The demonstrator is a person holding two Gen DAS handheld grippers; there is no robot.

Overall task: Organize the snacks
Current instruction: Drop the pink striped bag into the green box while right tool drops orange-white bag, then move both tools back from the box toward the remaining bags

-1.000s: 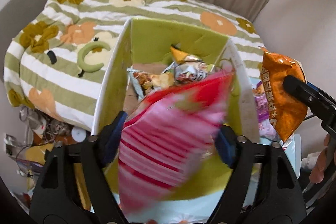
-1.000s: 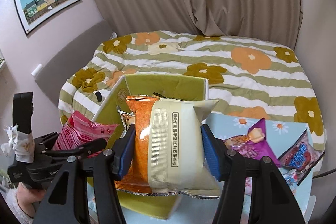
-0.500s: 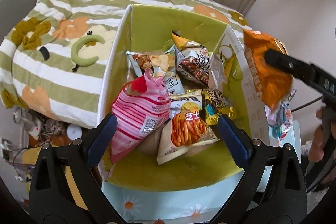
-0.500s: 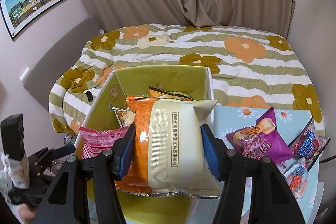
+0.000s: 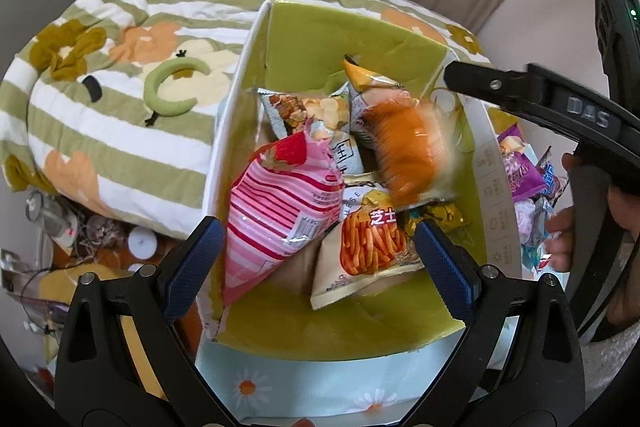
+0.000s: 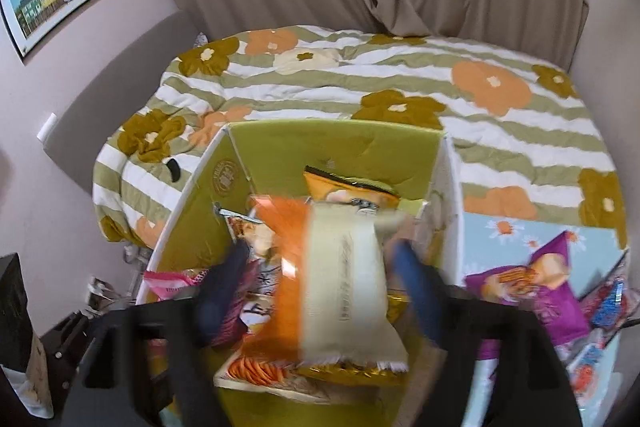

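Note:
A green-lined cardboard box (image 5: 340, 39) holds several snack packets. A pink striped bag (image 5: 280, 211) lies in it on the left, free of my left gripper (image 5: 316, 247), which hangs open over the box's near end with nothing between its pads. The right gripper (image 6: 320, 259) is above the box and its jaws are opening. An orange and cream bag (image 6: 340, 275) sits blurred between them, clear of both pads. From the left wrist view the same orange bag (image 5: 412, 151) is a blur dropping onto the packets, below a right-gripper finger (image 5: 540, 95).
The box stands on a light blue daisy cloth (image 6: 504, 239), with a purple bag (image 6: 536, 291) and other packets to its right. Behind it lies a striped flowered quilt (image 6: 360, 79). Cables and clutter (image 5: 60, 227) sit on the floor at left. A hand (image 5: 568, 235) holds the right gripper.
The pink bag left my left gripper and landed in the box. The right gripper carried the orange bag over the box and its jaws spread, letting the bag fall.

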